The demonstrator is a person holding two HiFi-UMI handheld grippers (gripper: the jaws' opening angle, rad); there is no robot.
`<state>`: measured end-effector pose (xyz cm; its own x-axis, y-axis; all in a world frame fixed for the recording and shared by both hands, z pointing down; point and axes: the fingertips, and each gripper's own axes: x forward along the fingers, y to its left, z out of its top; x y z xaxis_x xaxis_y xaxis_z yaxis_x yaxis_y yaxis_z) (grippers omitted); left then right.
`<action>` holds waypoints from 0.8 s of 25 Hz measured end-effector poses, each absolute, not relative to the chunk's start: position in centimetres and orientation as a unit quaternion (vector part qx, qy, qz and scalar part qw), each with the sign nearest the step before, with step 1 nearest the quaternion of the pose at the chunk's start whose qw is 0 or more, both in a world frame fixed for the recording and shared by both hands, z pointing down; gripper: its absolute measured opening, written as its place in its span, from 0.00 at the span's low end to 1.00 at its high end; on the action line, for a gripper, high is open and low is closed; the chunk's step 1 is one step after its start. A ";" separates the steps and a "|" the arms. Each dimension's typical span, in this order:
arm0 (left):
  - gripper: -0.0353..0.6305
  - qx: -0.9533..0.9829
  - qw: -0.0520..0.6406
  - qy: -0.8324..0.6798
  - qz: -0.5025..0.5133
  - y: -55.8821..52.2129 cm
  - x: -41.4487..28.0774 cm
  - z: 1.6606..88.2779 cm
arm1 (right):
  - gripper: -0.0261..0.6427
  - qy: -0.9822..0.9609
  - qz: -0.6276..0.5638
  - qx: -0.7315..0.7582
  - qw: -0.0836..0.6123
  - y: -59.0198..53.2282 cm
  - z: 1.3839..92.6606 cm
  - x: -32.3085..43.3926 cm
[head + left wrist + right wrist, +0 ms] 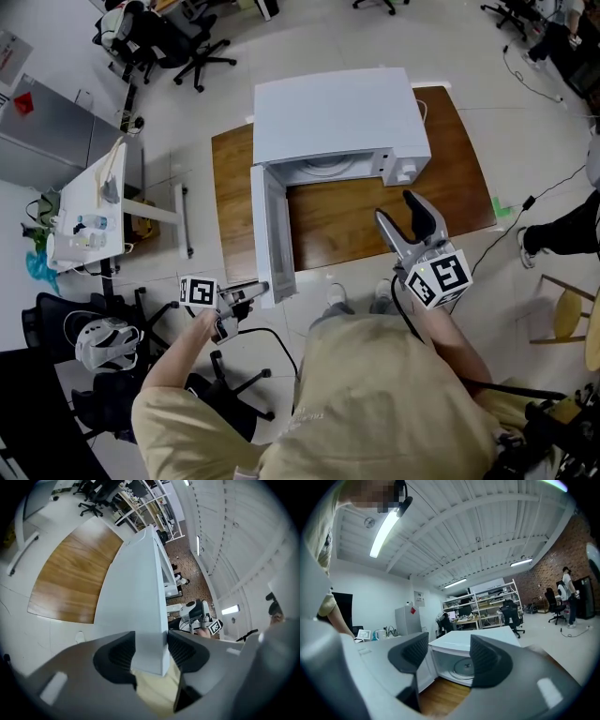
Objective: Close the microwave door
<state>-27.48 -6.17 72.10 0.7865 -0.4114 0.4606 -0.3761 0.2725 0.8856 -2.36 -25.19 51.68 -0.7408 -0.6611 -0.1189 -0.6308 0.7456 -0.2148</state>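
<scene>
A white microwave point(333, 117) stands on a wooden table point(337, 220), its door point(272, 230) swung wide toward me at the left. My left gripper point(260, 291) is at the door's free end. In the left gripper view the door's edge point(140, 602) fills the gap of the left gripper point(151, 653), and both pads press on it. My right gripper point(396, 208) hovers over the table's front right, open and holding nothing. In the right gripper view that gripper point(447, 656) frames the microwave's open cavity point(464, 666) and its door point(423, 670).
A white side table point(89, 206) with small items stands to the left. Office chairs point(178, 47) are at the back left, and a chair with a helmet point(103, 342) is near my left arm. A person's leg point(562, 234) and a stool point(567, 314) are at the right.
</scene>
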 end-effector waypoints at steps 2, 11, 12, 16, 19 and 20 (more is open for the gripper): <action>0.38 0.681 0.667 -0.303 0.003 -7.6 -27.9 73.0 | 0.44 0.928 -0.083 -0.351 0.090 -25.3 51.8 -2.3; 0.37 0.677 0.676 -0.291 -0.017 -9.1 -24.0 73.6 | 0.44 0.928 -0.086 -0.349 0.096 -25.3 52.1 -2.0; 0.37 0.700 0.656 -0.282 -0.013 -9.7 -23.7 73.8 | 0.44 0.928 -0.086 -0.351 0.096 -25.3 52.2 -1.9; 0.38 0.734 0.625 -0.267 -0.024 -10.9 -22.1 74.0 | 0.44 0.924 -0.090 -0.359 0.100 -25.0 52.0 -0.8; 0.38 0.683 0.668 -0.293 -0.043 -10.6 -21.4 74.0 | 0.43 0.921 -0.089 -0.365 0.101 -25.1 51.9 -0.6; 0.38 0.654 0.689 -0.310 -0.048 -10.3 -21.2 73.9 | 0.43 0.921 -0.088 -0.365 0.100 -25.2 51.9 -0.7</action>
